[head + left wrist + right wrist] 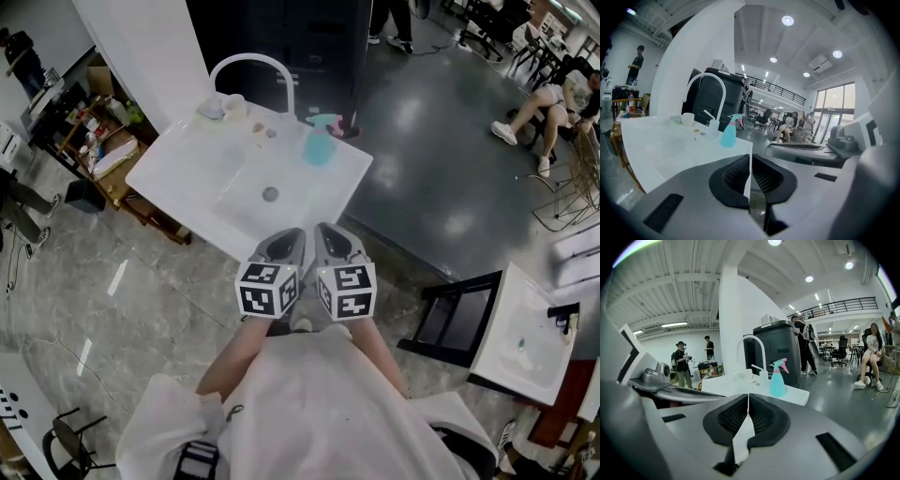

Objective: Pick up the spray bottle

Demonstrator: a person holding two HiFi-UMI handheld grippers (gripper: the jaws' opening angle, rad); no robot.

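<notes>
A teal spray bottle (319,142) with a pink trigger stands upright at the far right corner of a white washbasin (187,169). It also shows in the left gripper view as the spray bottle (728,133), and in the right gripper view as the spray bottle (777,378). My left gripper (284,246) and right gripper (330,242) are side by side at the basin's near edge, well short of the bottle. Both point toward it. The left gripper (750,159) is shut with nothing in it, and so is the right gripper (748,399).
A curved white faucet (251,64) rises at the basin's back, with a white cup (233,105) and a small dish (211,112) beside it. A black bin (780,348) stands behind. A second basin (525,337) and a black frame (459,319) sit to the right. People sit far right.
</notes>
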